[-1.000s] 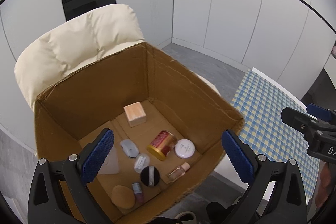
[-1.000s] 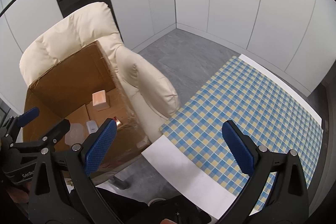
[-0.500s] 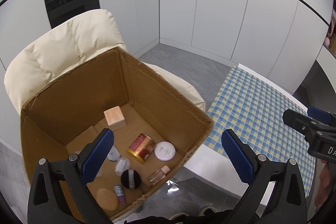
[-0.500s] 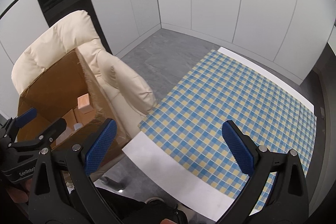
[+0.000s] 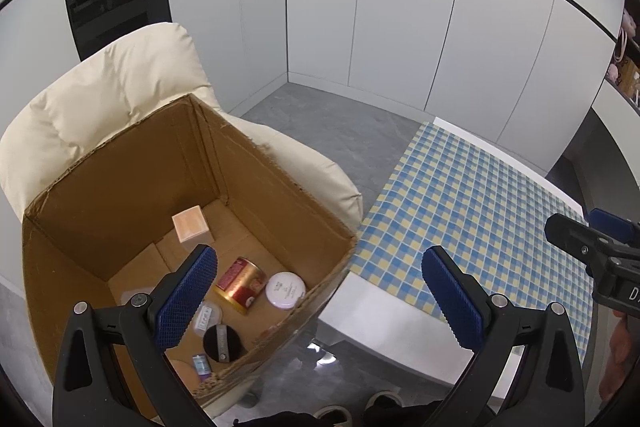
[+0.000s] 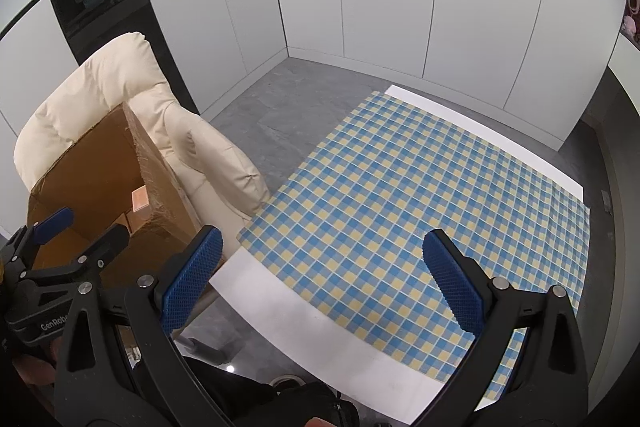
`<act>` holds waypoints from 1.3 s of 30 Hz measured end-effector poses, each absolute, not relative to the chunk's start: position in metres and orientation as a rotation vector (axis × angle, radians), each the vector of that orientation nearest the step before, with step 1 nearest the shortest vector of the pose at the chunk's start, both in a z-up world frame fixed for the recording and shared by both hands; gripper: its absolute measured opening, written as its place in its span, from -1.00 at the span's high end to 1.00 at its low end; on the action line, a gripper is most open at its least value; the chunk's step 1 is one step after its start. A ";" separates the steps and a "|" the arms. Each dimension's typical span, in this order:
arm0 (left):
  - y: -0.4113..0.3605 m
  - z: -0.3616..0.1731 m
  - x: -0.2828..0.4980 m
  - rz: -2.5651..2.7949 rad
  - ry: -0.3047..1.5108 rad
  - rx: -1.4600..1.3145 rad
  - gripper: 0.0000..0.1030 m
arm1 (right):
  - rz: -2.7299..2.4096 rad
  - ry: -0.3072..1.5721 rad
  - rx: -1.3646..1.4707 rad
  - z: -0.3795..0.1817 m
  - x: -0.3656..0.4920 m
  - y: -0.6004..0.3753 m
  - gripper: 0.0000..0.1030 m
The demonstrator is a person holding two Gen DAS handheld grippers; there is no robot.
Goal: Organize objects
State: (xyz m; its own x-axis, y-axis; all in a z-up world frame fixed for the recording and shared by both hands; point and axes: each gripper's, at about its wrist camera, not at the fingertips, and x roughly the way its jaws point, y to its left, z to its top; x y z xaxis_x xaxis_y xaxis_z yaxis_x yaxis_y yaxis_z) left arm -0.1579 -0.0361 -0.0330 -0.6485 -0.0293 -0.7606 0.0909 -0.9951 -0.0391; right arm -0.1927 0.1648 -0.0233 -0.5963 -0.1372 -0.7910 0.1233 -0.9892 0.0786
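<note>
You are holding both grippers empty, each with its jaws spread wide: the left gripper [image 5: 320,291] is hanging over the near right corner of the cardboard box [image 5: 280,183], and the right gripper [image 6: 320,275] is hovering above the near edge of the table [image 6: 288,311], over the checked cloth [image 6: 420,195].

The things to sort are lying on the box floor: a red tin [image 5: 240,285] on its side, a white round jar [image 5: 285,290] just beside it toward the right wall, a black compact [image 5: 222,342] near the front wall, a pink carton [image 5: 191,229] toward the far corner.

The risk is likely in reaching down. The walls are tall, the items are crowding together, and an open jaw could be nudging the tin into a roll or catching the frayed front rim. The box is sitting on a soft cream chair [image 5: 108,95], so a push may be tipping it.

Only the left wrist view is showing the box floor properly; the right wrist view is showing just the carton, but also the whole cloth, bare of objects.
</note>
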 end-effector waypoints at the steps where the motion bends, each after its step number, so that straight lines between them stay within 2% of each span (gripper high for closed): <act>1: -0.035 -0.033 -0.158 -2.794 0.111 1.287 -0.99 | -2.687 -0.024 1.331 -0.023 -0.192 0.167 -0.98; 12: -0.010 -0.027 -0.154 -2.797 0.022 1.273 -0.99 | -2.718 -0.064 1.341 -0.019 -0.187 0.189 -0.98; 19: 0.008 -0.018 -0.136 -2.821 0.025 1.286 -0.99 | -2.766 -0.008 1.321 -0.009 -0.165 0.205 -0.98; 25: 0.015 -0.003 -0.105 -2.831 0.003 1.204 -0.99 | -2.788 0.024 1.314 -0.002 -0.141 0.218 -0.98; 31: 0.012 0.009 -0.063 -2.785 0.062 1.183 -0.99 | -2.805 0.117 1.282 0.003 -0.091 0.228 -0.98; 39: 0.015 0.018 -0.015 -2.826 -0.025 1.215 -0.99 | -2.796 0.148 1.241 0.012 -0.039 0.237 -0.98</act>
